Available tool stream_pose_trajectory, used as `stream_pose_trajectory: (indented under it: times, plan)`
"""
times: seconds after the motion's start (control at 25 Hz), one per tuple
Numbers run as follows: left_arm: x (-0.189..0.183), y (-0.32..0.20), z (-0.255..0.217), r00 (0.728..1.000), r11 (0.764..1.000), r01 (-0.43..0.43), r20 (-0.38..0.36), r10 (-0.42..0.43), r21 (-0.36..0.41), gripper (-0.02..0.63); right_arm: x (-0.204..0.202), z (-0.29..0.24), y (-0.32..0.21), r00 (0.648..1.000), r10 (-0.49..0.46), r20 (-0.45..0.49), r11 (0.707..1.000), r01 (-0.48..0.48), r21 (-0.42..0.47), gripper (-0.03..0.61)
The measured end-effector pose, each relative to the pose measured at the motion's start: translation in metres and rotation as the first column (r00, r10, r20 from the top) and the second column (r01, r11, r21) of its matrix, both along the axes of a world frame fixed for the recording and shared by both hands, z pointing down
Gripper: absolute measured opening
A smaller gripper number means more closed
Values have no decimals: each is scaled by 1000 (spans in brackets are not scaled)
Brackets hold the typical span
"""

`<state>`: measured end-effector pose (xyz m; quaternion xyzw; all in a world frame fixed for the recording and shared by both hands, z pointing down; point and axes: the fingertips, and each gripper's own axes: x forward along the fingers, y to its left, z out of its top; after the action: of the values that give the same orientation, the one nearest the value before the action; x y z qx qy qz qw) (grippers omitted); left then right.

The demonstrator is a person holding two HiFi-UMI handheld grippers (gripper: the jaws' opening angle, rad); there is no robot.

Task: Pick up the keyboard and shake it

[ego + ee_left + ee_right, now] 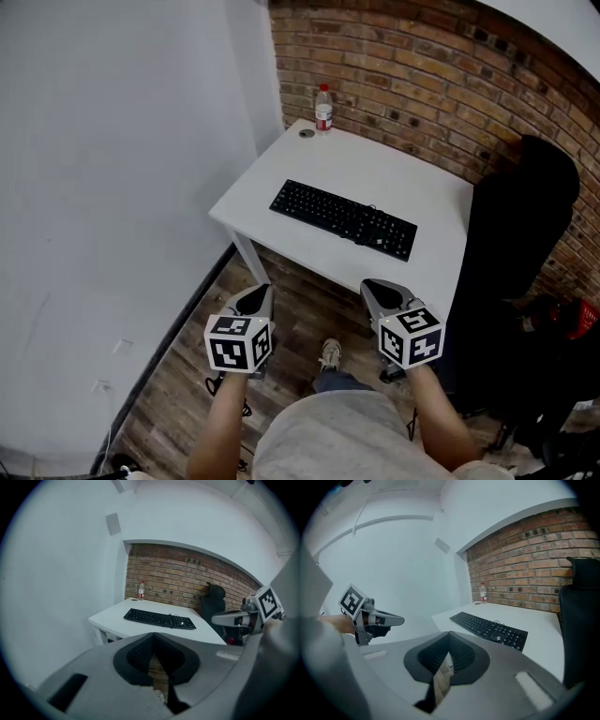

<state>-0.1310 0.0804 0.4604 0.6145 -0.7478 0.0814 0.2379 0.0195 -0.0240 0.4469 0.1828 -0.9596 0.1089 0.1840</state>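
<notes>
The left tongs (153, 638) are seen fully shut, jaw against jaw, with nothing gripped between them. The right tongs (449, 636) are closed in the same way and are likewise empty. Both are held side by side over the wooden floor (187, 361), short of the near edge of the white worktop (417, 183), and are pointed toward it at a slight downward slant. A shoe (330, 353) is seen on the floor between them. The black keyboard (343, 218) is laid flat near the middle of the worktop, set at a diagonal, well apart from both tongs and touched by neither. A clear bottle (323, 109) is stood upright at the far corner, close to the brick wall (422, 75). A black chair (520, 225) is placed beside the worktop's right end.
</notes>
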Motion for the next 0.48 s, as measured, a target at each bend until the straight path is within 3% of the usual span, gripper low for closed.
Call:
stream_pose_trajectory:
  times: [0.48]
  plan:
    - [-55,-110,5,1000,999,-28,12,28,-46,-12,-42,15,-108,999,43,-5,998,-43,-50,11]
